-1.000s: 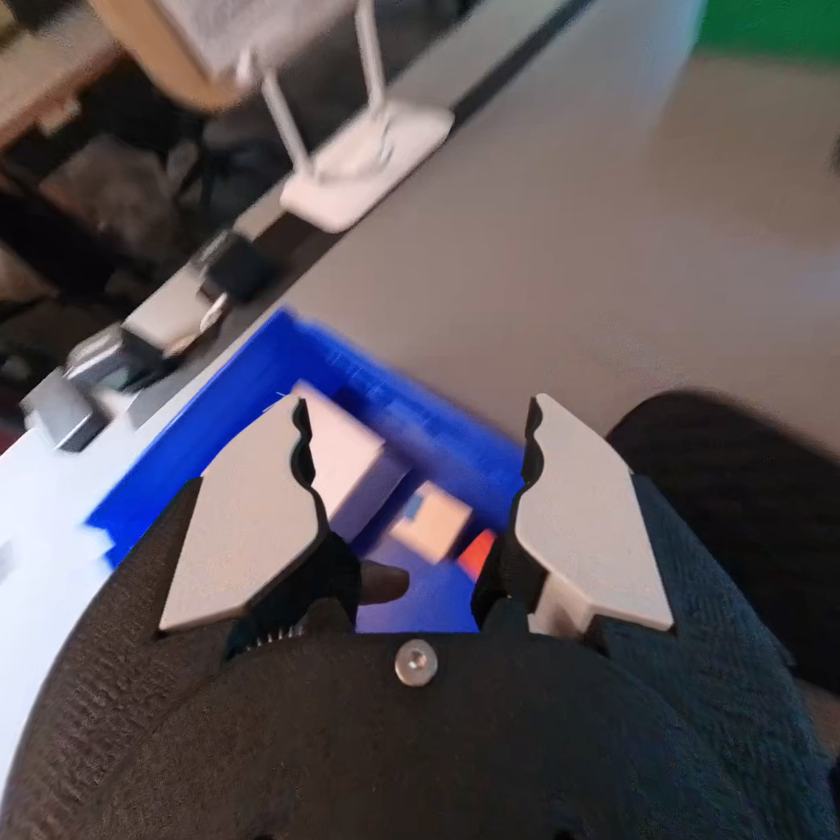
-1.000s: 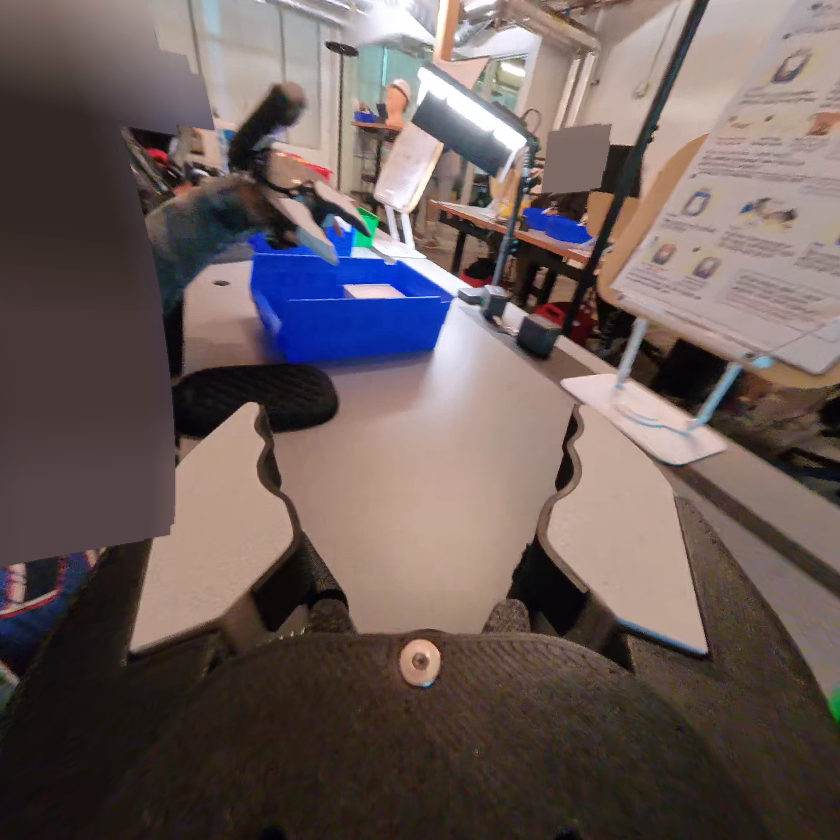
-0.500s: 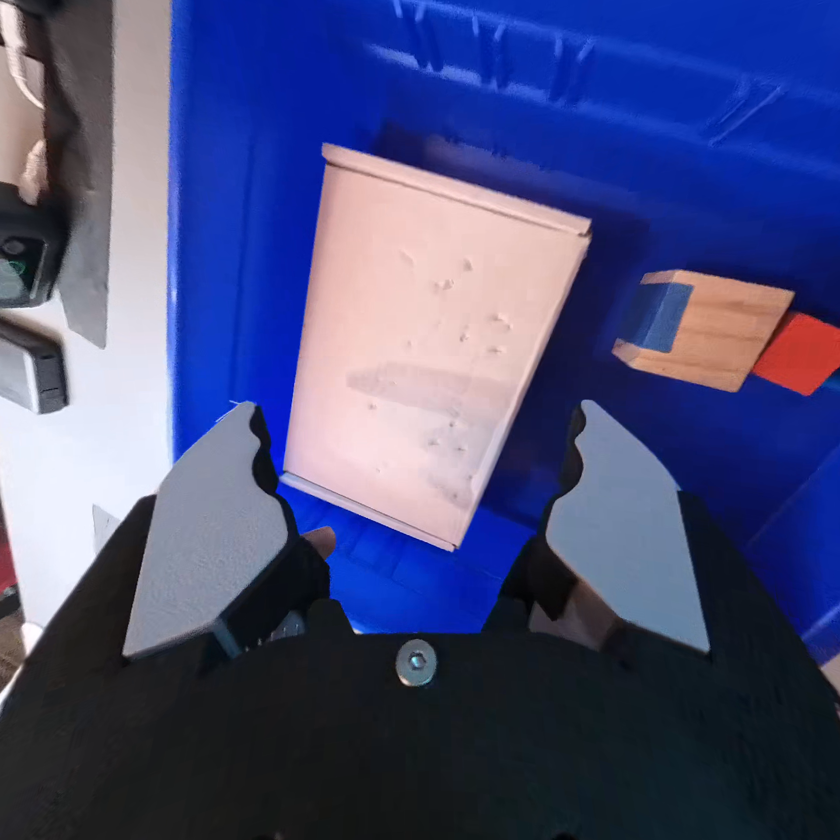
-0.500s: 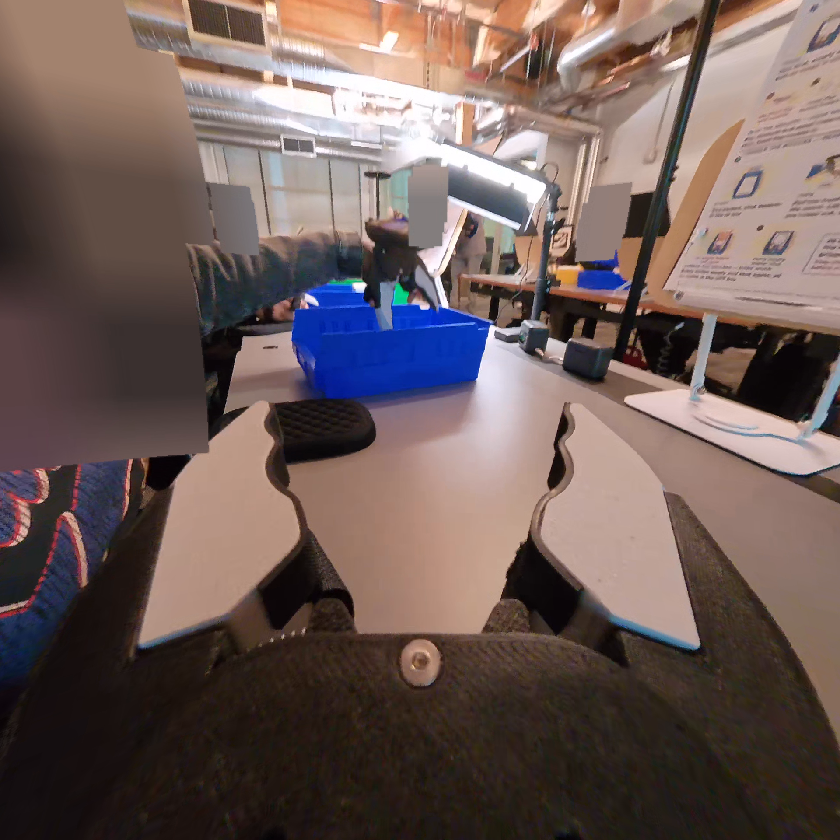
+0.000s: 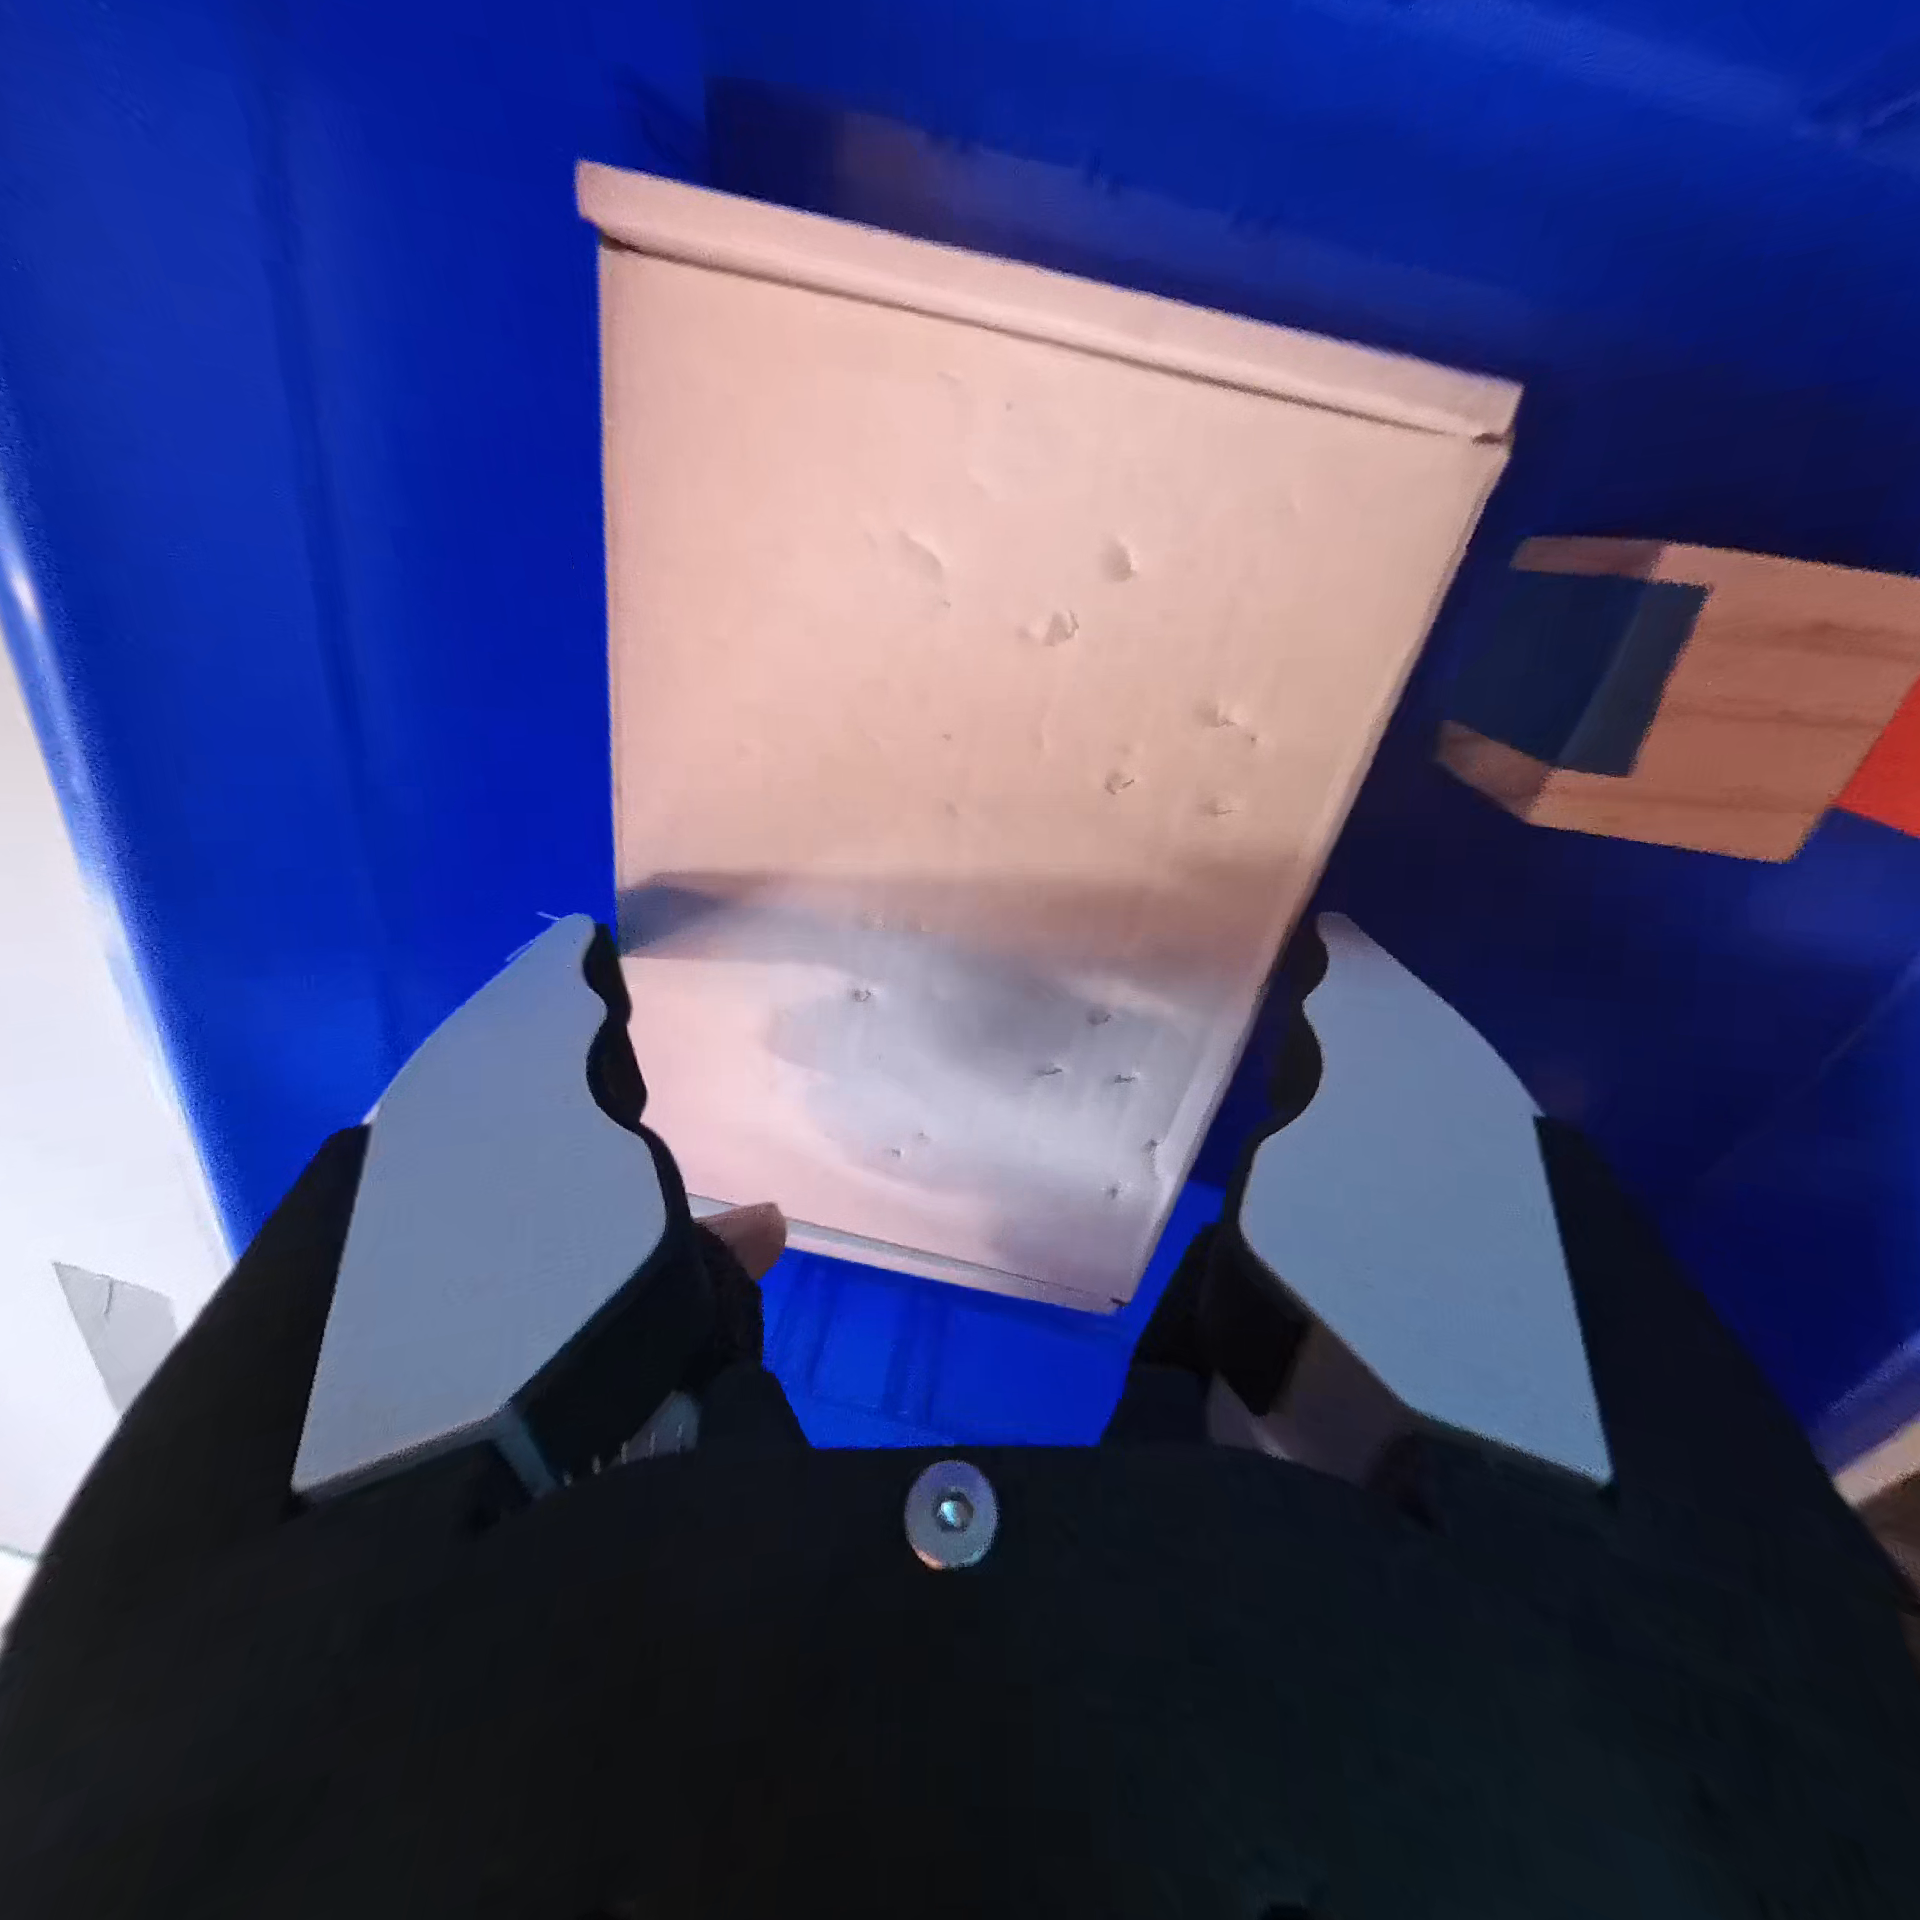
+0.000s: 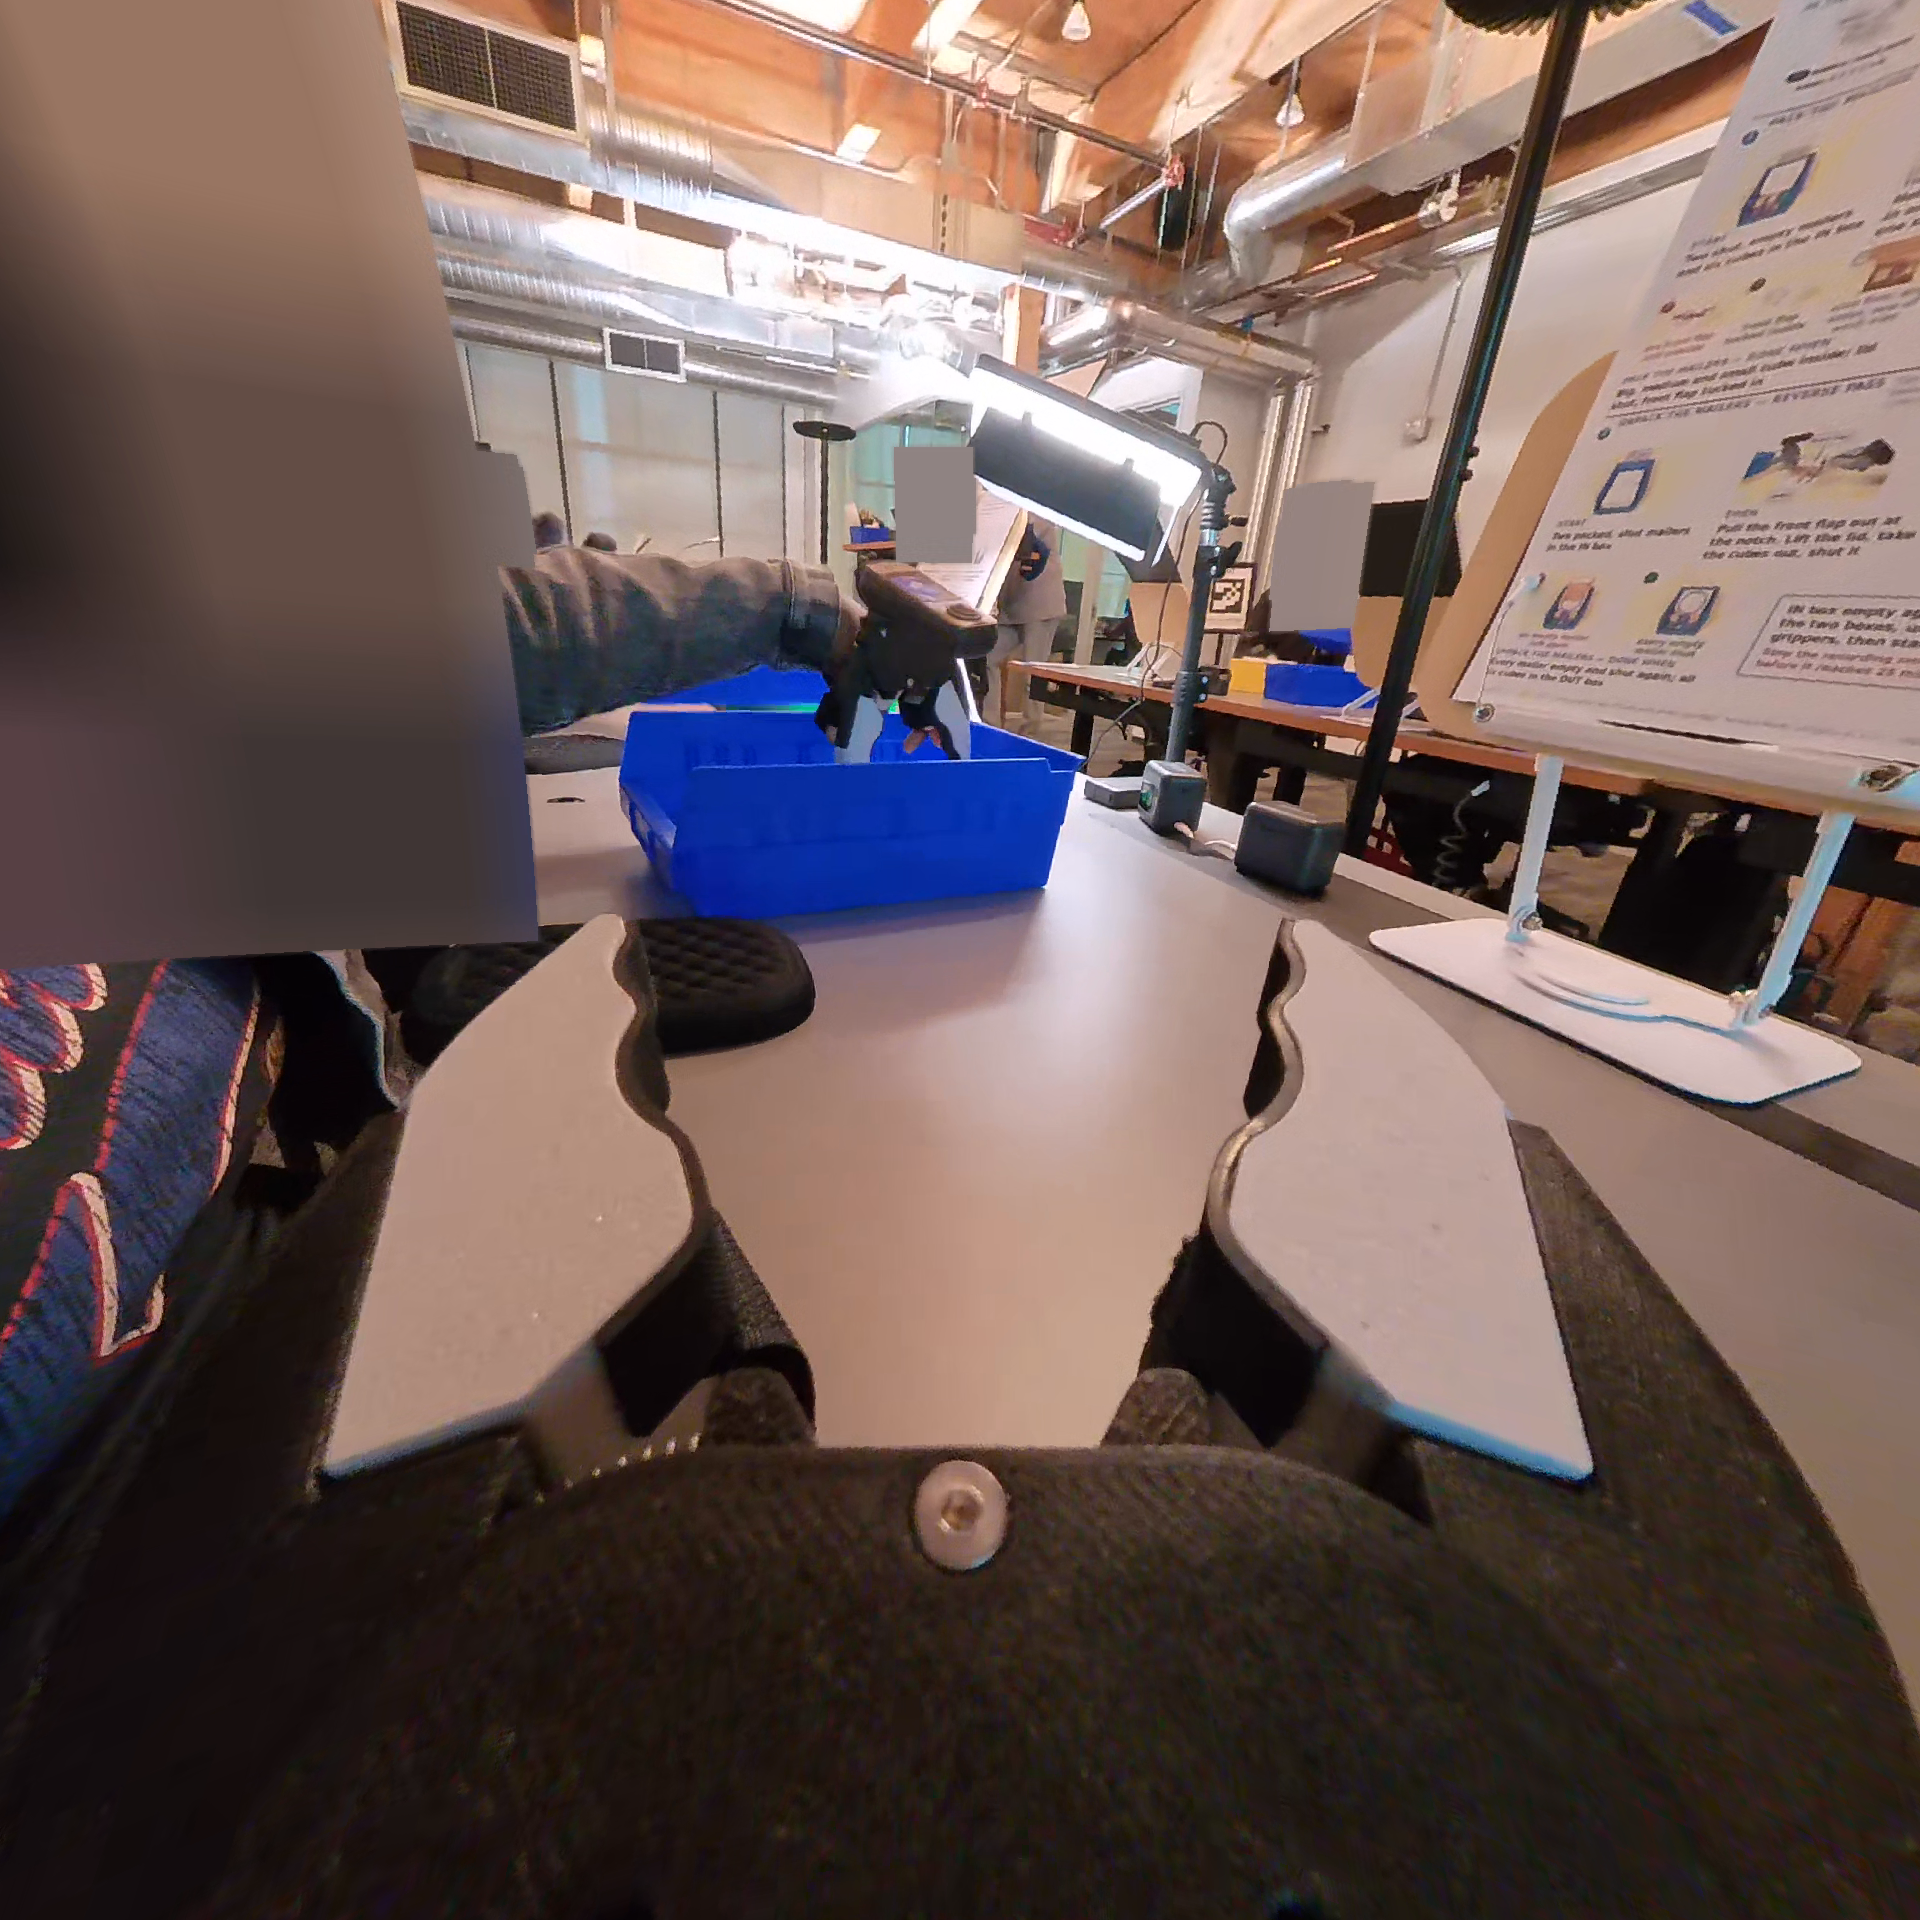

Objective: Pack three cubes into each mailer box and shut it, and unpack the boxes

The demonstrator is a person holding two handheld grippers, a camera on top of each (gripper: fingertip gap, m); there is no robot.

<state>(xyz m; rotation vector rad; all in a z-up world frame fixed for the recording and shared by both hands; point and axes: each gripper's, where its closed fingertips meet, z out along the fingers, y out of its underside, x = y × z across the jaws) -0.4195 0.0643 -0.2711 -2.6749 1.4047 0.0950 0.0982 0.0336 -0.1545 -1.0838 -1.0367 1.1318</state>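
Reaching into bin (image 5: pixel 312 520) with our left gripper (image 5: pixel 951 1039), fingers spread either side of mailer's (image 5: pixel 987 675) near end, sized for grip across its width; no contact yet, we judge. Mailer lies flat, shut, on bin floor. Cube (image 5: pixel 1683 707) beside it, red one (image 5: pixel 1886 779) just behind. Our right gripper (image 6: pixel 956 1049) spread, empty, low over table (image 6: pixel 987 1039), well apart from bin, kept clear.

Grey bench (image 6: pixel 966 1143), four kinds of item on top.
Blue bin (image 6: pixel 862 831) at far left, black textured pad (image 6: pixel 727 977) near it, two small dark boxes (image 6: pixel 1288 847) along far edge, white stand base (image 6: pixel 1621 1023) at right.
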